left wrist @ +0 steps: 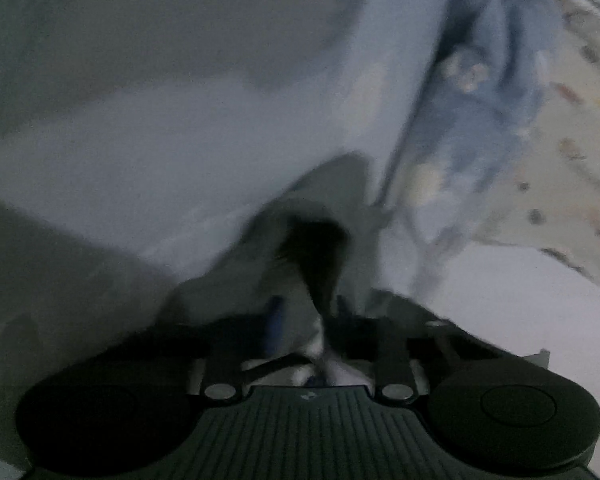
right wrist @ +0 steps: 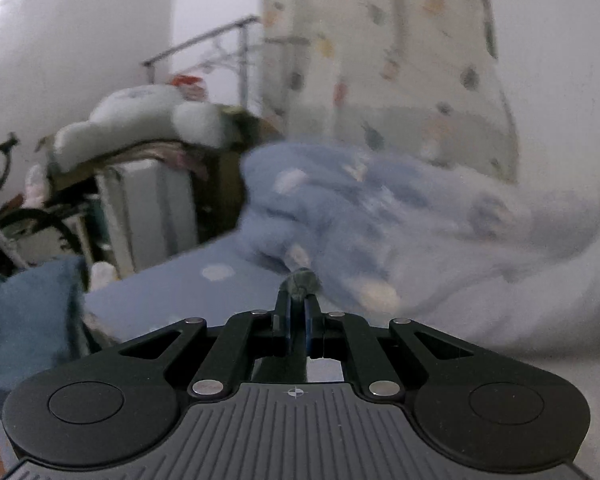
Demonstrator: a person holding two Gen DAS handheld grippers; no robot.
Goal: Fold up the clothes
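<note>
A pale blue-grey garment [left wrist: 172,128] fills most of the left wrist view, blurred. My left gripper [left wrist: 320,320] is shut on a bunched fold of this cloth, which hides its fingertips. A fluffy blue garment with pale spots [left wrist: 472,112] hangs at the right of that view. In the right wrist view the same fluffy blue garment [right wrist: 364,208] is heaped just beyond my right gripper [right wrist: 300,280], which is shut with a small bit of the blue fabric pinched at its tips.
A white cloth with small coloured prints [right wrist: 380,48] hangs behind the heap and shows in the left wrist view [left wrist: 572,160]. A white plush toy [right wrist: 140,116] lies on a cabinet at the left. A teal cloth [right wrist: 24,320] lies at the lower left. A bicycle [right wrist: 4,216] stands far left.
</note>
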